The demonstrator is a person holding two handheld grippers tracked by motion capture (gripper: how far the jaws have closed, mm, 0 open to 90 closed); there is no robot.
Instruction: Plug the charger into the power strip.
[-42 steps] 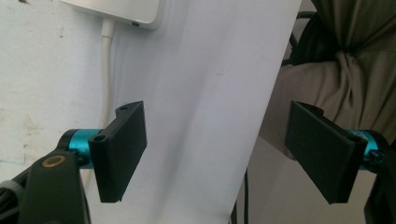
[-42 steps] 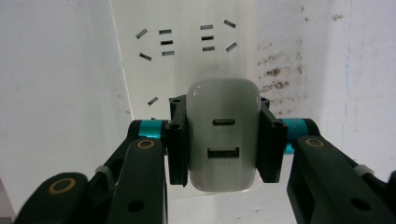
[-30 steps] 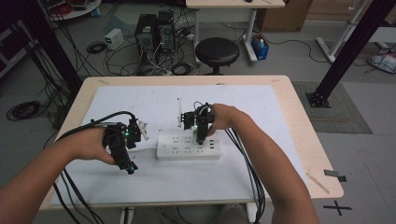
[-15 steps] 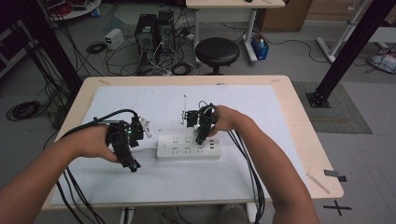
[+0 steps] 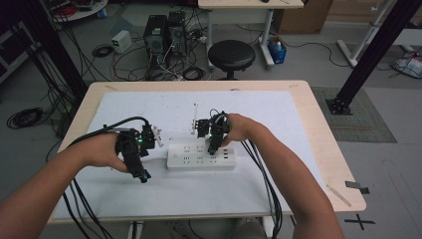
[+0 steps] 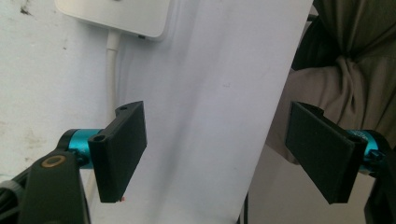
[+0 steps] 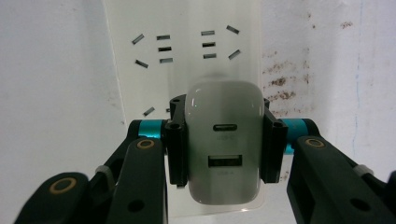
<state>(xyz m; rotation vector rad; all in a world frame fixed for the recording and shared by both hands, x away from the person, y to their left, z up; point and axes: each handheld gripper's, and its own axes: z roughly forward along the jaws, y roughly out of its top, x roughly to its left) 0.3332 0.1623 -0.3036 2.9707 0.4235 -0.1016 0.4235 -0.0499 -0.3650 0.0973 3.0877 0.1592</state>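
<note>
Charger (image 7: 223,147), clamped by right gripper (image 7: 223,148), over power strip (image 7: 182,51)

The high view looks forward and down from above the person's side, taking in the whole counter (image 5: 308,129). The 2 gripper views sit close above its white sheet; all 3 share the power strip (image 5: 200,156) (image 6: 122,17) (image 7: 187,51).

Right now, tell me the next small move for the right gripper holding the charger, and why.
Probably press straight down. The right gripper is clamped on the white USB charger directly over the white power strip, whose socket slots show just beyond it. The open left gripper hangs near the strip's cord end and could steady it.
</note>
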